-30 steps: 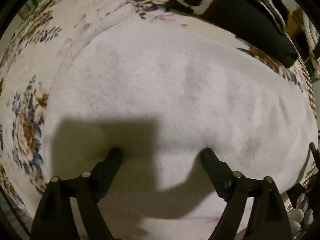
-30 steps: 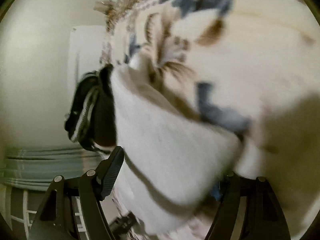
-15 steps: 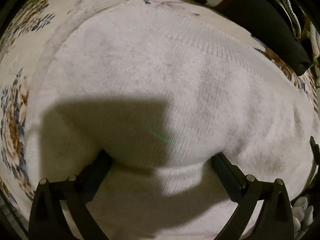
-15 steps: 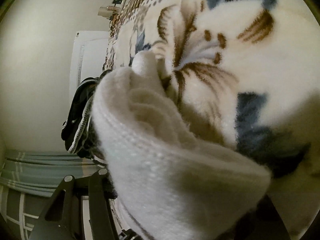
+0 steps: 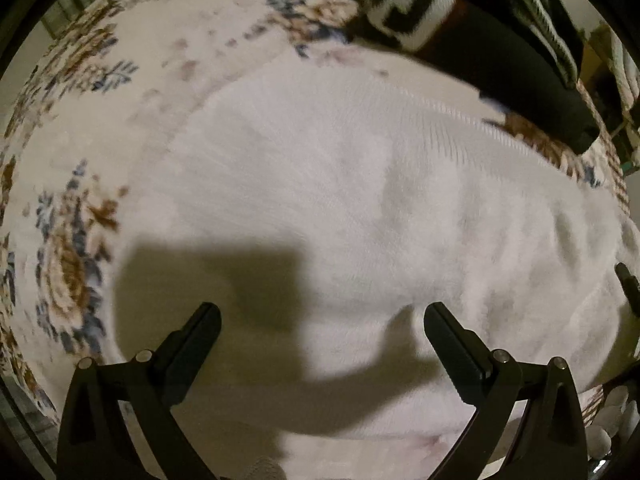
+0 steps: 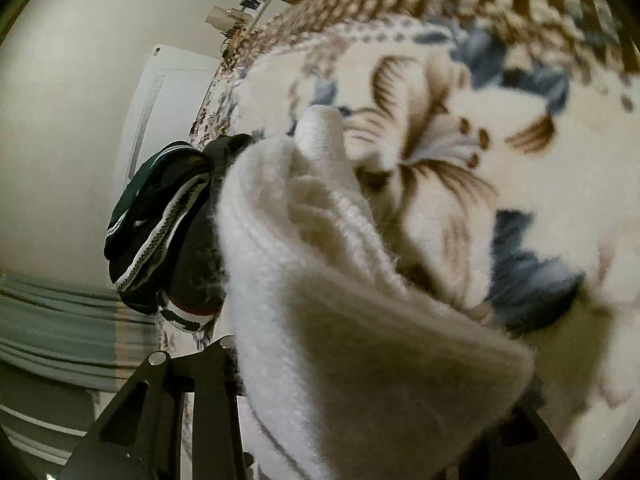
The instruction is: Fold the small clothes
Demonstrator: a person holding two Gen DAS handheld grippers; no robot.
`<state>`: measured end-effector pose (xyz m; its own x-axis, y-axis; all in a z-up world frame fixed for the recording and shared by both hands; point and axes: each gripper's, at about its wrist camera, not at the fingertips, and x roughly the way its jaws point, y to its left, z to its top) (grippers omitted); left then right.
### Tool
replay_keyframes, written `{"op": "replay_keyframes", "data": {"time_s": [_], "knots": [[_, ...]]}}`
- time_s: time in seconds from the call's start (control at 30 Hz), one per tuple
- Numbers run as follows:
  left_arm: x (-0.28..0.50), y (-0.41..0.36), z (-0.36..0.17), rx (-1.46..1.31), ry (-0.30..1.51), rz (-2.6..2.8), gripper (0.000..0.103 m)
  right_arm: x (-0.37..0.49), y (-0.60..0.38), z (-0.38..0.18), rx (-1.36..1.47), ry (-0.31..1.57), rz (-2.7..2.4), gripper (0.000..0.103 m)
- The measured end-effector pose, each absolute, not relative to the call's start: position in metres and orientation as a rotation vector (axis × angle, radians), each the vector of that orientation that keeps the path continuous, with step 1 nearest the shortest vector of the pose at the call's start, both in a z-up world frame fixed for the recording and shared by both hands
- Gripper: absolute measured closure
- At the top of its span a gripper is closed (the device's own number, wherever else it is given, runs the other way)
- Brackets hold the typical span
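1. The white knit cloth (image 5: 360,208) lies flat on the flowery blanket (image 5: 80,80), long side running left to right.
2. The left claw (image 5: 320,320) hangs spread wide above it, holding nothing.
3. The right claw (image 6: 360,420) is nearer and pinches one lifted end.

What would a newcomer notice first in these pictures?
First, the fluffy white knitted garment, spread wide over the flowery cream blanket beneath the open left gripper. The right wrist view shows its raised edge bunched close before the camera. Behind lies a black-and-white patterned garment.
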<state>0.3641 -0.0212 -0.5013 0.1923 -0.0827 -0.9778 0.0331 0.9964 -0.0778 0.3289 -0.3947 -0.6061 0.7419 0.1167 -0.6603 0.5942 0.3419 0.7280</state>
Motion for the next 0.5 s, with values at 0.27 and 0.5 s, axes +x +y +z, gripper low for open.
{"op": "replay_keyframes", "data": {"time_s": [0.27,0.5], "knots": [[0.355,0.055,-0.468,-0.231,1.304,0.038,0.0,0.372,-0.328,-0.528,0.847,0.739,-0.347,0.063],[0.318,0.158,-0.449,-0.367,1.284,0.231,0.0,0.446,-0.181,-0.498,0.387,0.868,-0.173,0.064]]}}
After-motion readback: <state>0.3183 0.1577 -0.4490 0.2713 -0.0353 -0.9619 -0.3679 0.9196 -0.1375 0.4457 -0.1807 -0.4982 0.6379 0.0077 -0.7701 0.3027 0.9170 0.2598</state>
